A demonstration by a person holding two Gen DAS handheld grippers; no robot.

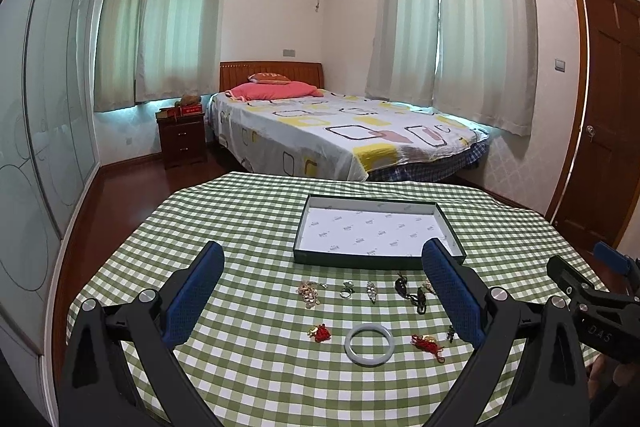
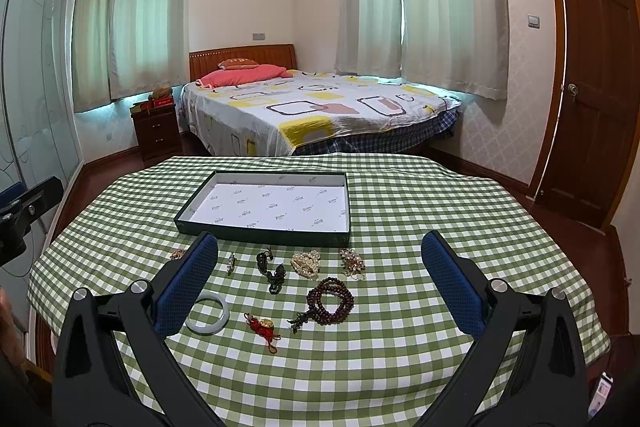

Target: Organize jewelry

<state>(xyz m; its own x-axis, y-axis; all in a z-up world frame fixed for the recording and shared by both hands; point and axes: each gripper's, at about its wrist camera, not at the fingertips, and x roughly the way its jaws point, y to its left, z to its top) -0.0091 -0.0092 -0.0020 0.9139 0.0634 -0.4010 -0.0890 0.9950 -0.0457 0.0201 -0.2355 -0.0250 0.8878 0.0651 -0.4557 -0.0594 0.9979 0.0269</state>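
Nothing is in the tray [image 2: 188,217] yet, so the step in hand, as I judge it, is the first pick. The left gripper [image 1: 326,297] hangs above the table with its fingers spread wide and empty; the right gripper [image 2: 320,285] does the same. The jewelry lies in two loose rows on the near side of the tray. From the left wrist view the pale bangle [image 1: 370,345] sits at 6 o'clock between the fingers, a ring [image 1: 347,289] just beyond it. From the right wrist view the dark bead bracelet [image 2: 330,301] lies centred at 6 o'clock, a pearl cluster [image 2: 306,264] at 12 from it, a red knotted charm [image 2: 262,327] at 8. A good pick means descending straight onto one piece, closing across the bangle's rim or the beads' bundle, without dragging neighbours. The green checked tablecloth [image 2: 400,347] may wrinkle if pinched. Beyond, at 12 o'clock, stand a bed [image 2: 320,111], curtained windows and a wooden door [image 2: 592,67]
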